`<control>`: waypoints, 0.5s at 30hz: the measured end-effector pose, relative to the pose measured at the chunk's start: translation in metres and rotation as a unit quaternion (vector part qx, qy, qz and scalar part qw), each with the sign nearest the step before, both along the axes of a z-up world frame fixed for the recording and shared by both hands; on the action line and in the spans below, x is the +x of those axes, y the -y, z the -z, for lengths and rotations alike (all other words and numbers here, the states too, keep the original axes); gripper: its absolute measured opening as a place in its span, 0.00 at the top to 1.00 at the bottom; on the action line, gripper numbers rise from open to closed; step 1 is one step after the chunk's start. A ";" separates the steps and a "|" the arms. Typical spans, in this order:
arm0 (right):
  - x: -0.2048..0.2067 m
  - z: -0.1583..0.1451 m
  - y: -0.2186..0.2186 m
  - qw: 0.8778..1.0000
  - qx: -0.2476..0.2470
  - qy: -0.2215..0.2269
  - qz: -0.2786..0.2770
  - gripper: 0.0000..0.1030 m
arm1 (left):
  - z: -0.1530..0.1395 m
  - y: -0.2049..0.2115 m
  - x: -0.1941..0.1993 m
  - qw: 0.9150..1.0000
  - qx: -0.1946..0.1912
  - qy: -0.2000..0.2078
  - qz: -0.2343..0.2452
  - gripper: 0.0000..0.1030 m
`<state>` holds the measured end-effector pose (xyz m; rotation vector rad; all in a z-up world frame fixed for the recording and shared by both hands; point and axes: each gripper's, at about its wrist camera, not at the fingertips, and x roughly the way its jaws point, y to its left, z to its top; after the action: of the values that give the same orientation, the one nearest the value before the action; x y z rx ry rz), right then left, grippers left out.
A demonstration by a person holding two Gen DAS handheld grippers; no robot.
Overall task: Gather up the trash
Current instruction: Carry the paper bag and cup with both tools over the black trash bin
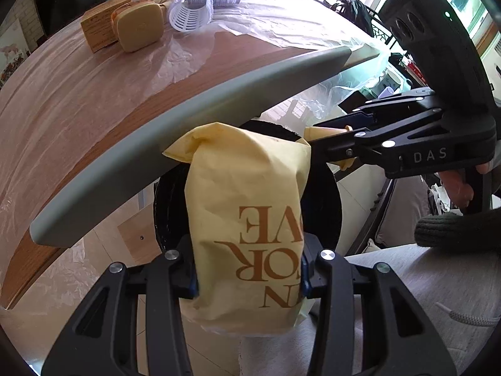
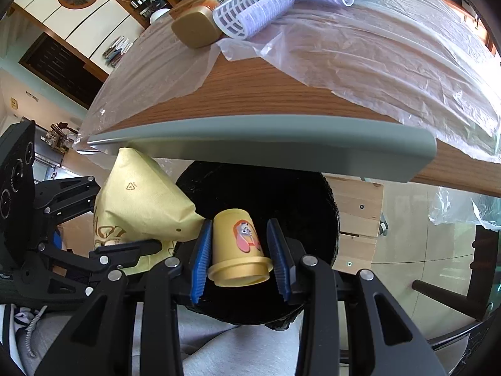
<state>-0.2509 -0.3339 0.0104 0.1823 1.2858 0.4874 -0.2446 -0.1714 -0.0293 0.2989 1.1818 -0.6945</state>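
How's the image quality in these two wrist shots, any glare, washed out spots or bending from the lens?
Left wrist view: the window area at upper right is blown out white, and the grey table edge bows strongly from the fisheye; the yellow paper bag is sharp. Right wrist view: the clear plastic sheet glares at right, the black bin interior is near featureless dark, the yellow cup is crisp.

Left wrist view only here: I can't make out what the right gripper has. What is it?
Observer: A yellow cup with a cartoon dog print sits between the right gripper's blue pads, rim toward the camera.
Operator: Is the bag over the bin yet?
Observer: From the right wrist, the bag sits mostly left of the black bin's mouth. Only its corner overlaps that edge.
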 end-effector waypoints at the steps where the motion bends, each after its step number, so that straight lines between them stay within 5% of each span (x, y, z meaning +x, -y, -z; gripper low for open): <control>1: 0.000 0.002 0.000 1.000 -0.004 -0.001 0.001 0.66 | 0.001 0.001 0.000 1.000 0.001 -0.001 0.002 0.56; 15: 0.003 0.017 0.000 1.000 -0.026 -0.006 0.000 0.66 | 0.029 0.028 -0.001 1.000 0.019 -0.014 0.012 0.56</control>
<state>-0.2482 -0.3341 -0.0064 0.1418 1.3080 0.4521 -0.2460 -0.1993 -0.0581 0.3363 1.2202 -0.7001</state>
